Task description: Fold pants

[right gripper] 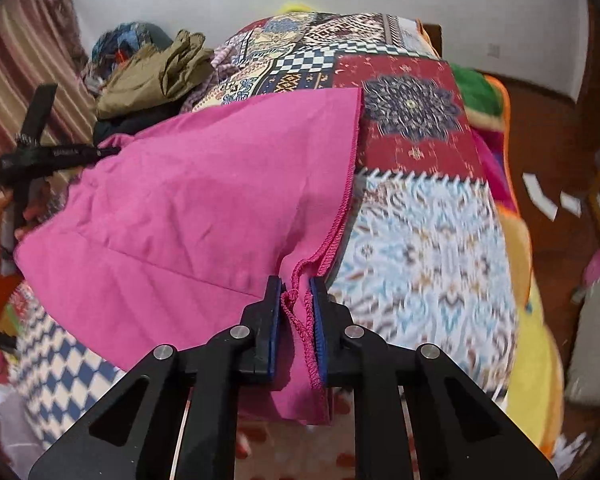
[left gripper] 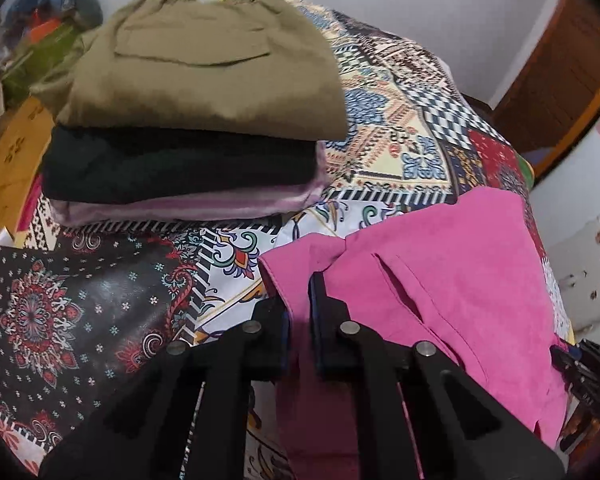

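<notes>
Patchwork bedspread (left gripper: 380, 128) covers the bed. Nearest: my left tongs (left gripper: 298, 300) pinching one end of the pink pants (left gripper: 440, 264); my right tongs (right gripper: 296, 300) pinching their stitched hem. Pants lie spread on the bed between them. Farther: stack of folded clothes (left gripper: 204, 120), olive on top.
</notes>
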